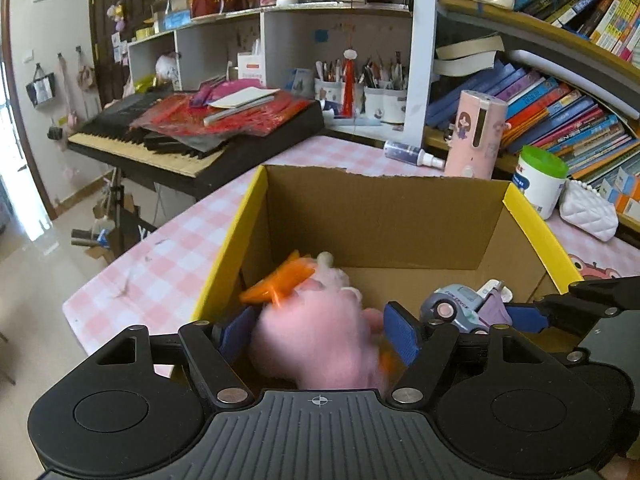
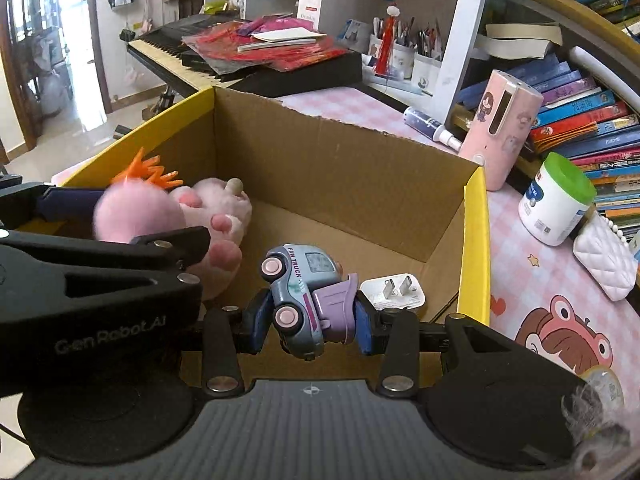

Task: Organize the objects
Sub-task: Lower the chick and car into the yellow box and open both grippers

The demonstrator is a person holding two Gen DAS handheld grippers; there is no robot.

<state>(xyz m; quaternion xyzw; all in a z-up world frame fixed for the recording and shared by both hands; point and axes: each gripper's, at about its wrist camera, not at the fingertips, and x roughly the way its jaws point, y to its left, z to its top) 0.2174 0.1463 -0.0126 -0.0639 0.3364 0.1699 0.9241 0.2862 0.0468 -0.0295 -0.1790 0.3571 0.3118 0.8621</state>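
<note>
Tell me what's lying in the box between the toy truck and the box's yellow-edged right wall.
A white plug adapter, prongs up, lies on the floor of the cardboard box between the toy truck and that wall. The right wrist view shows it best.

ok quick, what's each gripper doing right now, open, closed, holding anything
Left gripper: closed on the pink plush toy, over the cardboard box.
Right gripper: closed on the toy truck, inside the same box.

Both grippers, left gripper [image 1: 320, 334] and right gripper [image 2: 310, 318], are matte black with ribbed grey bases, silver screws and blue finger pads [image 1: 401, 332]; pale lettering, seemingly "GenRobot.AI", marks one.
</note>
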